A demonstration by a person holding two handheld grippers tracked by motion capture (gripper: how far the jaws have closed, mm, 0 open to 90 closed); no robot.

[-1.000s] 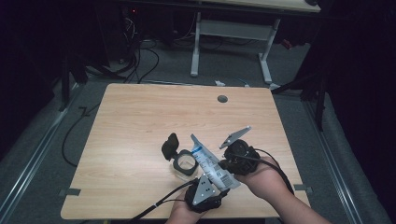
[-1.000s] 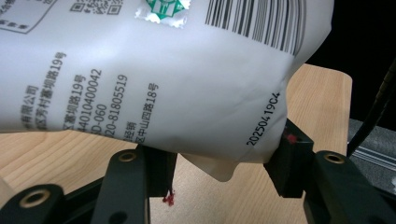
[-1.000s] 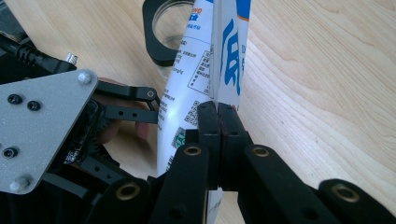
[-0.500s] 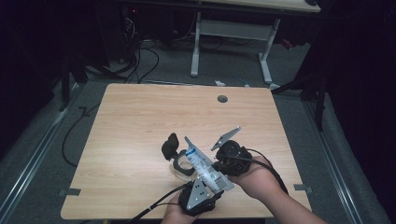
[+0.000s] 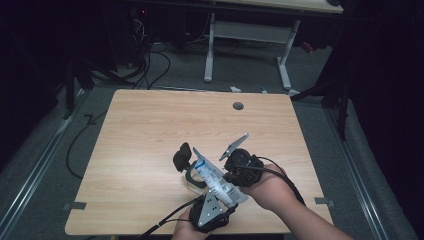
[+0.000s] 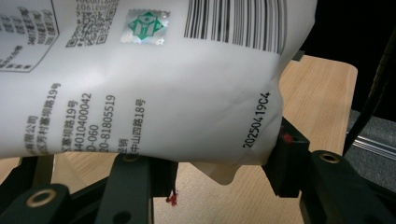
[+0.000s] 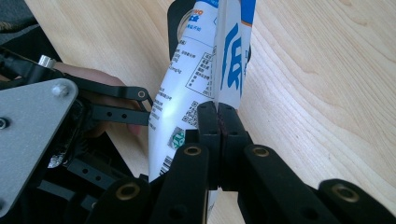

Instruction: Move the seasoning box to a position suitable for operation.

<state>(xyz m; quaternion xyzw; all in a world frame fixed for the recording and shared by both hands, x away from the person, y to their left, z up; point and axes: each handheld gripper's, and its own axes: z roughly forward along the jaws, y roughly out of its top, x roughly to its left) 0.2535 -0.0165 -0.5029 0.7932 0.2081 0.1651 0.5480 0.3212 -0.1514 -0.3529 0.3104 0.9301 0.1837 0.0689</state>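
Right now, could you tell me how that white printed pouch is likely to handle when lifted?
Probably floppy: the pouch creases and sags. Likely light, since the right tool holds it by one thin seam. Its glossy film may slip.

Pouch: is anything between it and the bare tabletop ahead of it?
Nothing visible does. The pouch, pinched in the right claw, has only a black clip beside it; the table beyond is bare wood.

A white printed pouch (image 6: 140, 79) occupies the upper left and centre of the frame, bearing a barcode, a green emblem and a date code. The left gripper (image 6: 219, 172) has its black jaws spread apart beneath it. Wooden table (image 6: 317, 93) at right.
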